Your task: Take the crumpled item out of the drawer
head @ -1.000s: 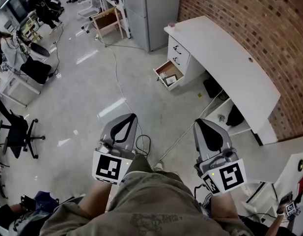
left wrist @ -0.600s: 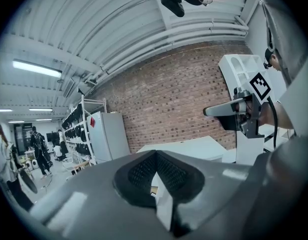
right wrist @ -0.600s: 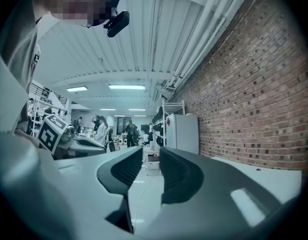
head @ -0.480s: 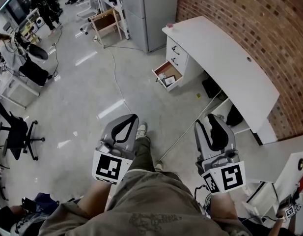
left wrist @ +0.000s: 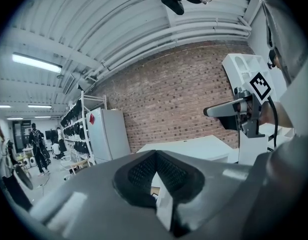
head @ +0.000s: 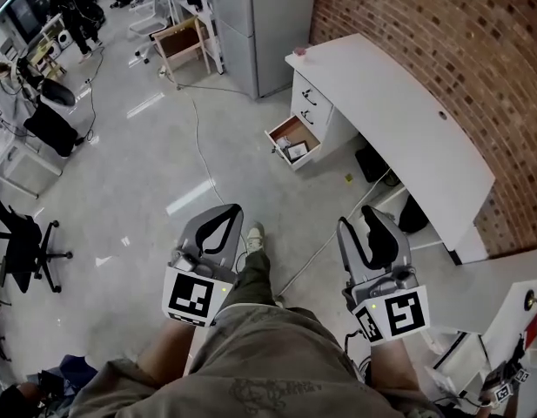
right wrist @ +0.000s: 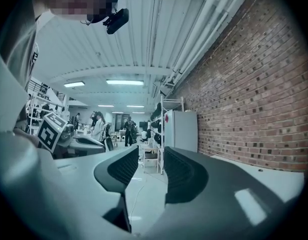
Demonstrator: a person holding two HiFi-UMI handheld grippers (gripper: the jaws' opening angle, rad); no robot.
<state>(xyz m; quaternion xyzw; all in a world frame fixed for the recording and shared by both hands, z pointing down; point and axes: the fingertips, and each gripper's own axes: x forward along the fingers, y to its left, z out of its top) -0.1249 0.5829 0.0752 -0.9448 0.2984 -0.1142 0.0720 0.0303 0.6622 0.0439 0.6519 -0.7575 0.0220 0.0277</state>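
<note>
The bottom drawer of the white desk stands pulled open, far ahead of both grippers. A pale crumpled item lies inside it among other bits. My left gripper is held low in front of my body. Its jaws are shut, tips touching, with nothing in them. My right gripper is beside it at the same height. Its jaws have just been opening and stand apart with nothing between the pads. Each gripper shows in the other's view: the right gripper and the left gripper.
A grey fridge stands beyond the desk's end, against the brick wall. A cable runs across the shiny floor. My shoe is stepped forward. Office chairs and people are off to the left.
The right gripper's jaws have gone from shut to apart. A foot has stepped forward between the grippers, and the desk and drawer have shifted slightly left in the head view.
</note>
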